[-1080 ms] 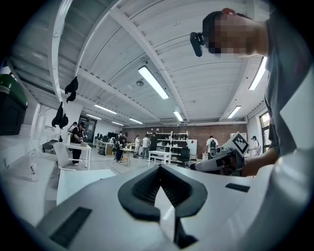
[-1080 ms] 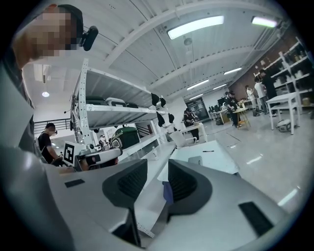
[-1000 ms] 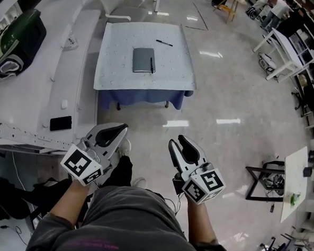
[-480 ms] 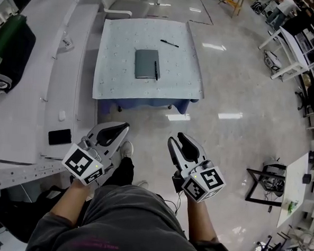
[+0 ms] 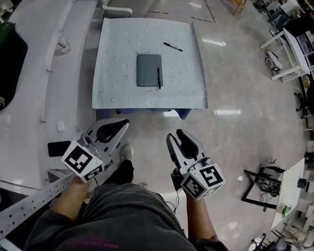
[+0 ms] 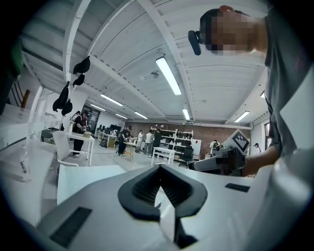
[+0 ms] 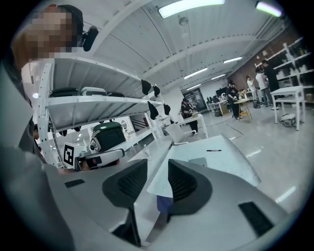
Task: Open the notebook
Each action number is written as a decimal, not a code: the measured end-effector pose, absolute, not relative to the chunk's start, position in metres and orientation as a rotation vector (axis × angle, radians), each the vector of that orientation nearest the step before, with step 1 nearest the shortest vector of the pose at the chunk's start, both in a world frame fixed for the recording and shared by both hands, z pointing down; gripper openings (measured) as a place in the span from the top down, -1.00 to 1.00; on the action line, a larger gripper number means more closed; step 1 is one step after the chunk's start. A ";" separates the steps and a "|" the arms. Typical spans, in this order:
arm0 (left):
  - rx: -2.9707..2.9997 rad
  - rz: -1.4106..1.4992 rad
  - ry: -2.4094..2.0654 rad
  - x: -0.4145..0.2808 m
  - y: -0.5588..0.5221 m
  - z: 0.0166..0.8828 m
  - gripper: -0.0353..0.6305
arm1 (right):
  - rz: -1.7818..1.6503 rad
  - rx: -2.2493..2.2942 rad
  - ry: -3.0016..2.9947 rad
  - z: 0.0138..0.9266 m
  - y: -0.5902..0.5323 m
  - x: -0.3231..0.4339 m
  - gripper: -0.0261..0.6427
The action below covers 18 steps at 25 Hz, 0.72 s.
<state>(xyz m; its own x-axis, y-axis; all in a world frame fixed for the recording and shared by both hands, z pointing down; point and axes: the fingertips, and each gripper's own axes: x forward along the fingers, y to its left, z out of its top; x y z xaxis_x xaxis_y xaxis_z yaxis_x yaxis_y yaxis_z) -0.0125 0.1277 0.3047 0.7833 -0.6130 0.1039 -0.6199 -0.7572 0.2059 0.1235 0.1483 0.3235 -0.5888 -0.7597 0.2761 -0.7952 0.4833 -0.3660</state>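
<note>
Bright, even light comes from long ceiling lamps (image 6: 168, 76), which blow out to white in both gripper views. In the head view the glossy floor (image 5: 245, 74) throws back hard glare patches toward one and three o'clock. The table (image 5: 117, 88) casts only a soft shadow under its near edge, and the notebook (image 5: 148, 70) is sharp. Both gripper views bend strongly toward a dark round rim. Close to the lens, the left gripper (image 6: 159, 167) and right gripper (image 7: 157, 165) look soft.

Notebook (image 5: 148, 70): one. Pens (image 5: 173, 46): two. Table (image 5: 117, 88): one. Left gripper (image 5: 123, 124), right gripper (image 5: 174, 135): two.
</note>
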 end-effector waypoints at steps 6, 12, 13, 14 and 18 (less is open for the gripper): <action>2.752 0.037 -0.961 -0.021 0.083 0.302 0.89 | 0.722 1.398 -2.626 0.321 0.113 0.113 0.58; 2.761 0.025 -0.927 -0.017 0.046 0.306 0.89 | 0.745 1.427 -2.603 0.330 0.085 0.111 0.58; 2.766 0.027 -0.920 -0.016 0.041 0.306 0.89 | 0.750 1.433 -2.599 0.331 0.080 0.111 0.58; 2.770 0.030 -0.914 -0.017 0.036 0.306 0.89 | 0.754 1.439 -2.596 0.331 0.076 0.111 0.58; 2.776 0.053 -0.897 -0.023 0.019 0.308 0.89 | 0.755 1.457 -2.586 0.330 0.057 0.109 0.58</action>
<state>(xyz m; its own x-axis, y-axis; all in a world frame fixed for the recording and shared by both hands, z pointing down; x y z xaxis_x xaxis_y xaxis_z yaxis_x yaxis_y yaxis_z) -0.0231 0.0187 0.3079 0.8126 -0.5737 0.1023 -0.5818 -0.7883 0.2001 0.1085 0.0567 0.3303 -0.5449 -0.7825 0.3012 -0.8217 0.4267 -0.3778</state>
